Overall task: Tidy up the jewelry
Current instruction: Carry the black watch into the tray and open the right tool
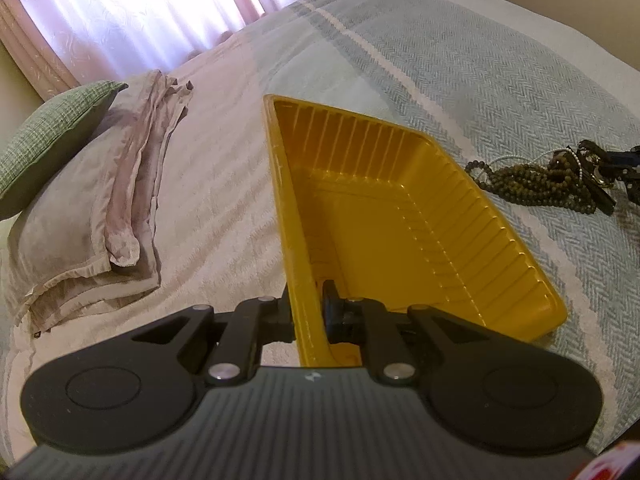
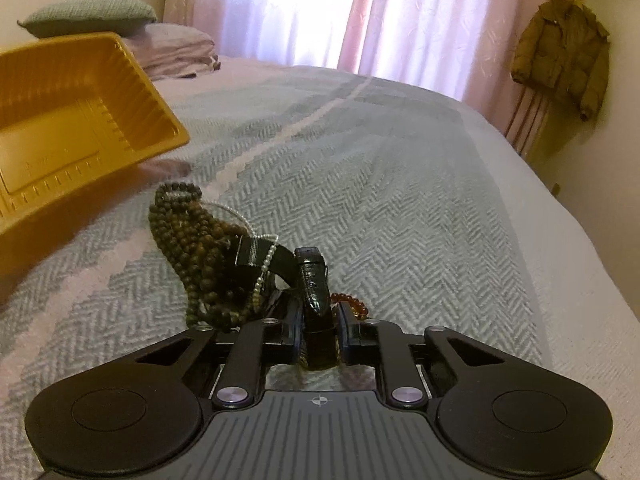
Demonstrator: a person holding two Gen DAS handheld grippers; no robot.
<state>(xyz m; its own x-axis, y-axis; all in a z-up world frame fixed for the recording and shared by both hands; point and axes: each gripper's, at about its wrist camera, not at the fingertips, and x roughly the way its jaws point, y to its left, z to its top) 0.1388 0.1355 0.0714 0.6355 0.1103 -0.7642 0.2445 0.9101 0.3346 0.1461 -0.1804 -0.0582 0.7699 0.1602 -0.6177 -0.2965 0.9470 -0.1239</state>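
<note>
On the bed, left tool [image 1: 308, 312] clamps yellow tray [image 1: 400, 216]; right tool [image 2: 318, 328] grips black watch strap [image 2: 314, 284].

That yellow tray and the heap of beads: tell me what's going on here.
A person is sorting jewelry on a bed with two handheld grippers. The left gripper is clamped on the rim of the empty yellow tray, tilting it up. The right gripper is closed on a black watch strap in the tangle of brown bead strands. Nothing is in the tray yet.

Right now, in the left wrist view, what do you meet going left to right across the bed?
Green cushion → folded beige bedding → yellow tray, clamped at its wall by the left gripper → bead necklaces.
</note>
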